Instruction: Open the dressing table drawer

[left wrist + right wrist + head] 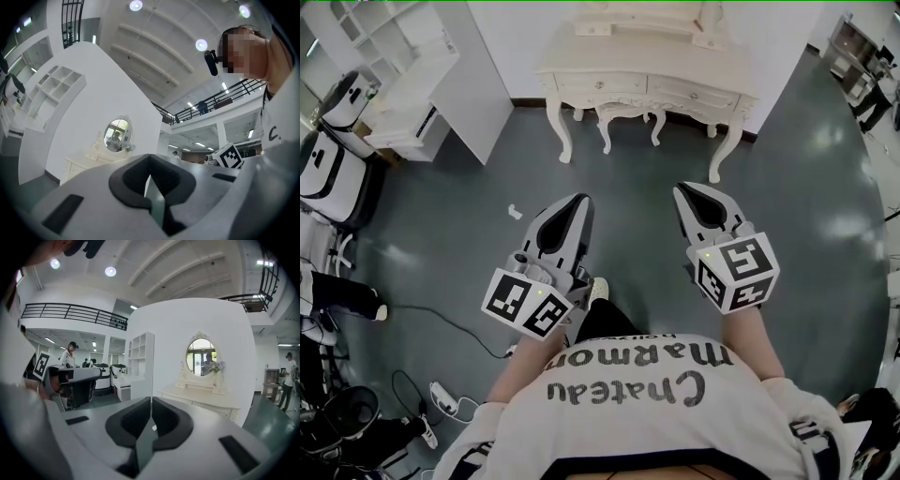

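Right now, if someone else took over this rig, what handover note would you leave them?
Left gripper: shut, empty, held in the air.
Right gripper: shut, empty, also in the air.
Dressing table: against the wall ahead, well beyond both grippers. Its drawers look closed.
Done: nothing on the table yet.
Left: walk up, open a gripper, take hold of a drawer front and pull it out.

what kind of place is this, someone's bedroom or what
Probably a big open hall staged as a mock room, not a home. The dressing table stands against what looks like a freestanding white partition, and a railed upper balcony runs beyond it.
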The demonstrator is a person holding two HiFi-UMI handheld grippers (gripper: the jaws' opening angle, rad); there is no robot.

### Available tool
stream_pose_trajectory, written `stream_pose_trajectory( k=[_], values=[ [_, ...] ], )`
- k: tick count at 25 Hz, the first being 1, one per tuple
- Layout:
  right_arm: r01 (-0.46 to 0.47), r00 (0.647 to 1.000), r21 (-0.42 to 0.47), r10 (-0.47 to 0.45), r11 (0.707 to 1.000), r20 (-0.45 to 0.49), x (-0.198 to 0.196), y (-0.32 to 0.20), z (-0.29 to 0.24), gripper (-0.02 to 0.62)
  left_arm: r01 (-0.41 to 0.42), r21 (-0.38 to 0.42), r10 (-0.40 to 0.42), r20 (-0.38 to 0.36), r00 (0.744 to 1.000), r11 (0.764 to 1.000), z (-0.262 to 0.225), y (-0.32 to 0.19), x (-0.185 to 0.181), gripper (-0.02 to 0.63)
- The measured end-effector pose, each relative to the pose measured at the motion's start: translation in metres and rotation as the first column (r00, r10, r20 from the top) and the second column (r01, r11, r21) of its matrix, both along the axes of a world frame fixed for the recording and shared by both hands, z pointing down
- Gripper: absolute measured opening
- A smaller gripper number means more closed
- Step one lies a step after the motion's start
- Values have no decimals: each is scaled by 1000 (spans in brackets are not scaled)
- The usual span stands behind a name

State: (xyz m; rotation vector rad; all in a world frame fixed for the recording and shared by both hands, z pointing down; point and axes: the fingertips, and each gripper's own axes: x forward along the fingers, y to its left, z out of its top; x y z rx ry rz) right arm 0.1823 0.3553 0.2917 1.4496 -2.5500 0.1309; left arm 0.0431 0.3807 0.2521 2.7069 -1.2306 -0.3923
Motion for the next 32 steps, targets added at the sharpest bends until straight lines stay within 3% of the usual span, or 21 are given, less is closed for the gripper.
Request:
stream_pose_trajectory(
  k=[8,17,24,32],
  values=[
    [-15,1000,-4,15,1000,8,-38,-73,-3,29,-12,-52,11,-11,1000,999,2,-79,-47,21],
    [-29,999,32,29,999,20,-81,-152,-26,29,-32,-29,32,1,999,999,-18,-155,-90,21],
    [-47,999,60,45,997,26,-111,-191,-36,29,-48,-17,48,0,999,999,-27,-194,-123,21],
    [-46,999,106,44,993,16,-135,-215,-52,29,-70,-28,72,52,996,997,-29,-217,-139,21]
  ],
)
